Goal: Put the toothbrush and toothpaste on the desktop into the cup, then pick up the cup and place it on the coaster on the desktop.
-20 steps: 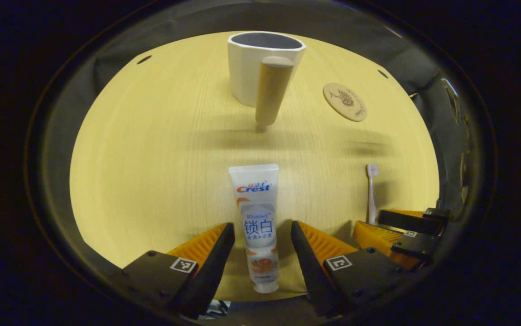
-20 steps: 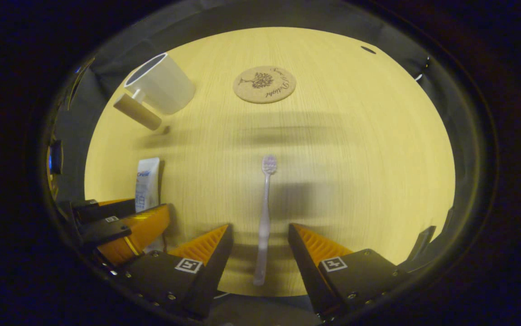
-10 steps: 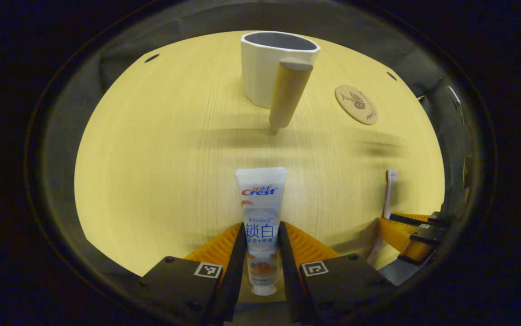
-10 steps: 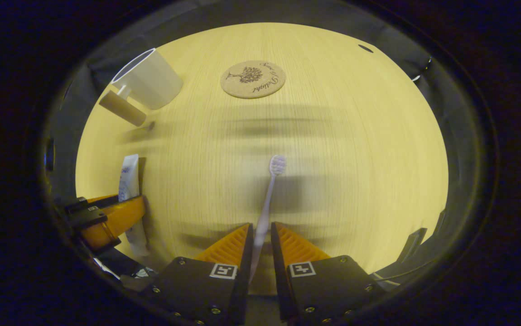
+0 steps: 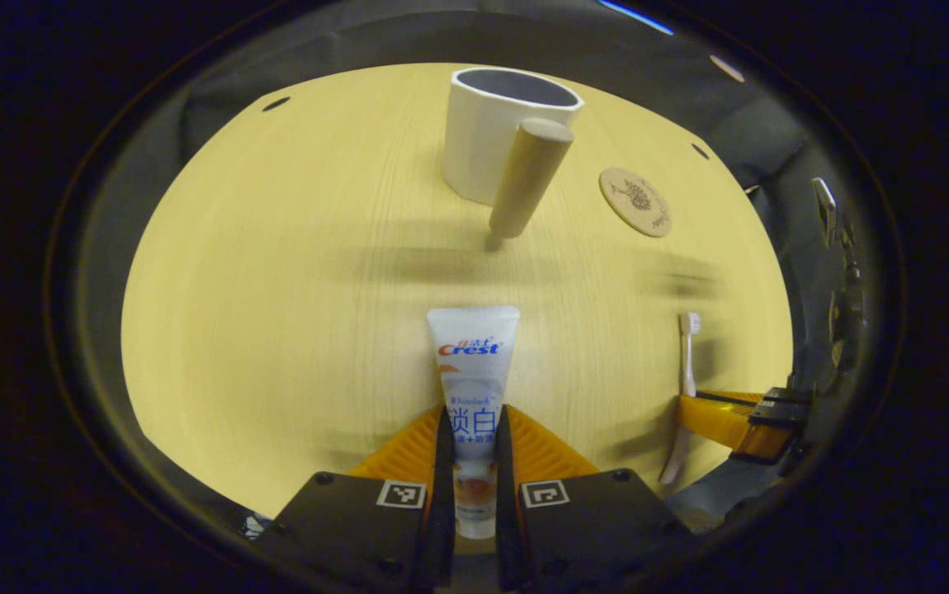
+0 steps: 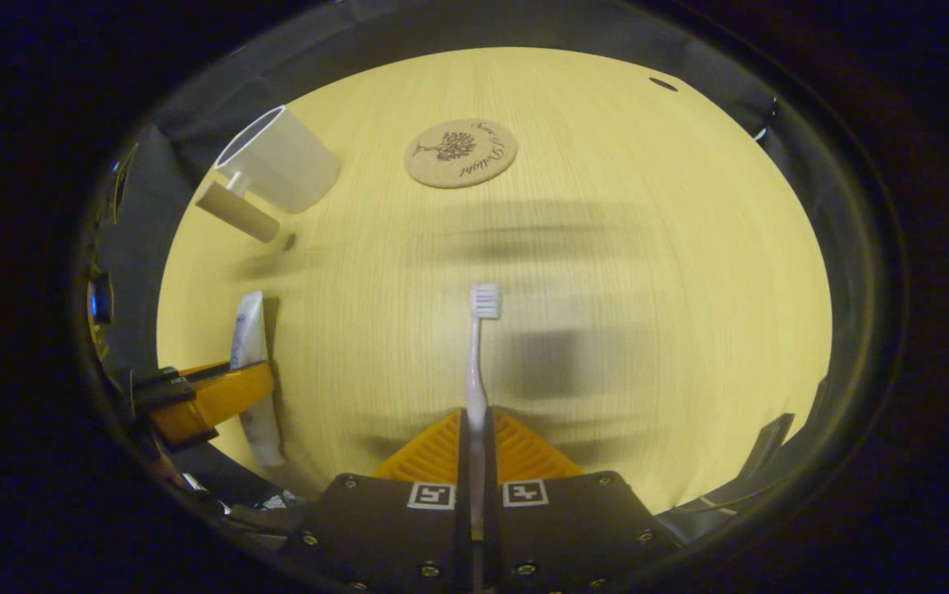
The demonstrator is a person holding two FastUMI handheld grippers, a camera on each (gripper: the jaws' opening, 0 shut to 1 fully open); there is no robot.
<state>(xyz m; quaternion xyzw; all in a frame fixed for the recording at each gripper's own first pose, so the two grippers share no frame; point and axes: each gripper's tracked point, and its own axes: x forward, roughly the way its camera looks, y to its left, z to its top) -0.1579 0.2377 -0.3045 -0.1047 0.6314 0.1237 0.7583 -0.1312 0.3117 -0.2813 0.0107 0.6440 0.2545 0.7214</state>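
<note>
Left tool: a second ago my fingers stood wide apart either side of the toothpaste; now they are closed in and press on its lower half.
Right tool: my fingers were spread around the toothbrush; now both press on its handle.
Toothbrush: it lay slightly aslant half a second ago; now it points straight ahead from my fingers, bristle head forward.
Toothpaste in the right gripper view: narrower, turned more edge-on.
</note>
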